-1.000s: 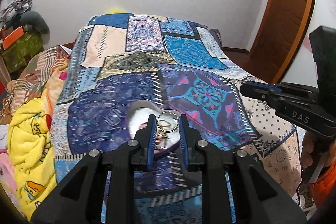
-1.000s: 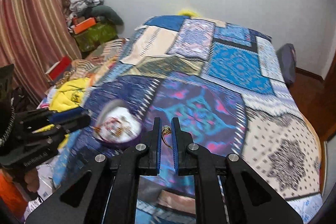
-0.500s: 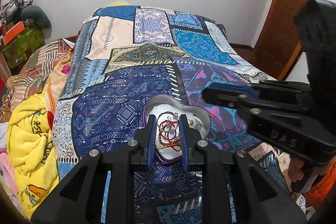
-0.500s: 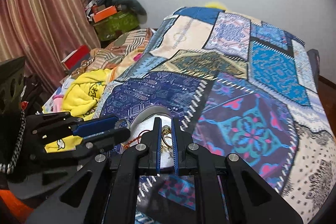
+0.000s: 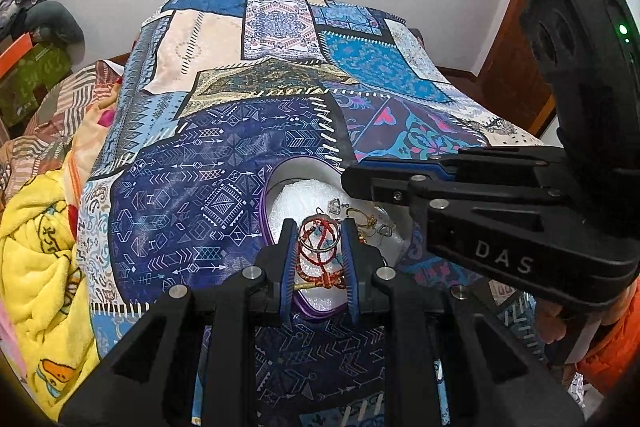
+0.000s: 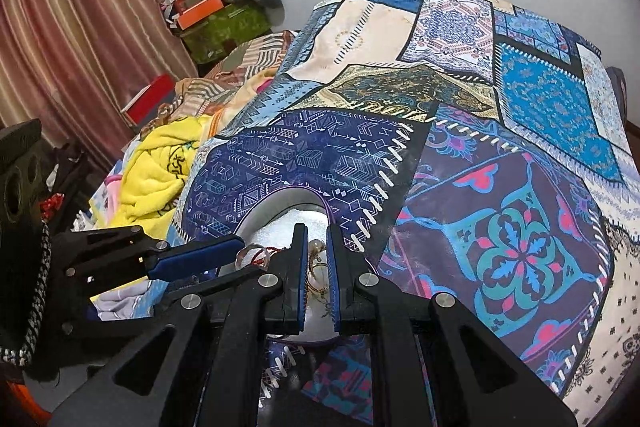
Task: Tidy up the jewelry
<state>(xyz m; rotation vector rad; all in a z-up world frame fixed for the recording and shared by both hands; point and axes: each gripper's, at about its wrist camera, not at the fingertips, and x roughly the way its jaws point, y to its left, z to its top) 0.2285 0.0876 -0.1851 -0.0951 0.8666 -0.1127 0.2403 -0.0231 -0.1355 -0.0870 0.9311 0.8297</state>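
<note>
A heart-shaped purple box (image 5: 265,211) with white lining lies on the patchwork bedspread (image 5: 208,163); it also shows in the right wrist view (image 6: 256,215). My left gripper (image 5: 319,227) is shut on a silver bangle (image 5: 320,235) and holds it over the box, above a red cord bracelet (image 5: 320,277). My right gripper (image 6: 317,233) is over the box too, jaws narrowly apart, shut on a thin gold ring (image 6: 316,269). Gold and silver earrings (image 5: 362,223) lie in the box. The right gripper's body (image 5: 500,219) hides the box's right half.
A yellow blanket (image 5: 36,267) and striped bedding lie at the bed's left edge. Boxes and clothes (image 6: 208,11) are piled by the curtain. A wooden door (image 5: 560,7) stands at right. The bed stretches far toward the wall.
Both grippers moved forward and down over the box, each still holding its piece. The right gripper swung in from the right and now crosses in front of the left one.
</note>
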